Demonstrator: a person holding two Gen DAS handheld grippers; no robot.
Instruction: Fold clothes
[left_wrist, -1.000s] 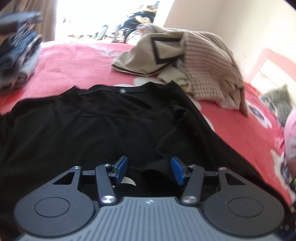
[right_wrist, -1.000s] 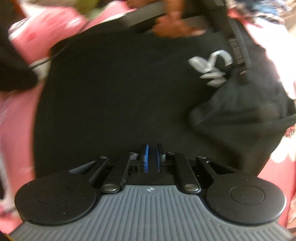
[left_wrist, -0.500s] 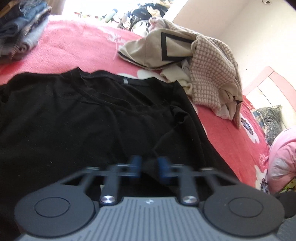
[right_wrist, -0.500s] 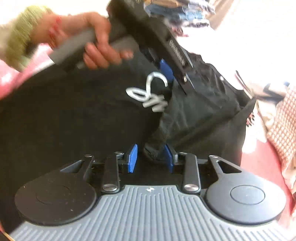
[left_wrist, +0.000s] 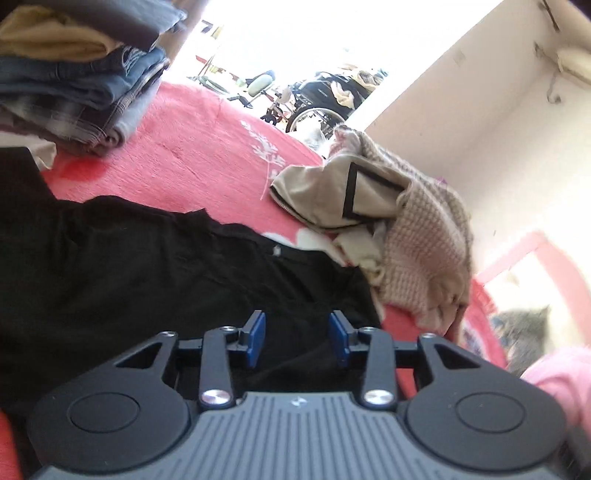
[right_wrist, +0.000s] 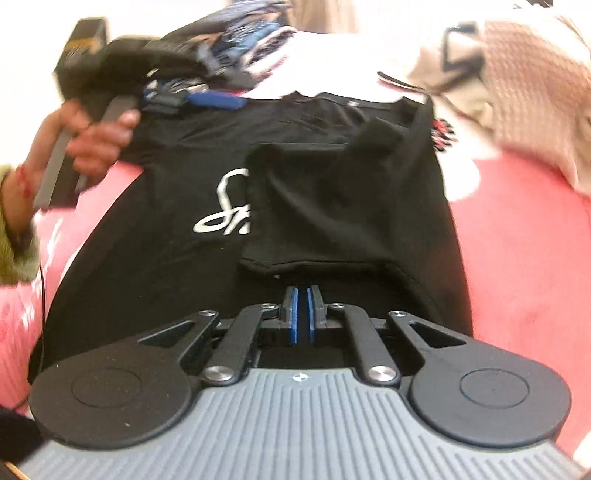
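A black T-shirt (left_wrist: 155, 266) with a white print (right_wrist: 221, 218) lies flat on the red bedspread (left_wrist: 192, 162). Its sleeve (right_wrist: 325, 206) is folded over the chest and covers part of the print. My left gripper (left_wrist: 297, 338) hovers above the shirt's edge; its jaws are opening and no cloth is pinched between the blue pads (left_wrist: 255, 339). In the right wrist view a hand (right_wrist: 96, 147) holds that left gripper (right_wrist: 184, 96) over the far left shoulder. My right gripper (right_wrist: 303, 314) is shut just short of the sleeve's hem, with nothing seen between its pads.
A stack of folded jeans and shirts (left_wrist: 74, 85) stands at the bed's far left. A heap of beige and pink knit clothes (left_wrist: 388, 229) lies beyond the shirt on the right. A pink cushion (left_wrist: 554, 373) is at the near right, a wheelchair (left_wrist: 321, 99) behind the bed.
My left gripper closed on the shirt's edge, then opened again and lifted away. My right gripper rolled, carried the sleeve over the chest, let it go and shut.
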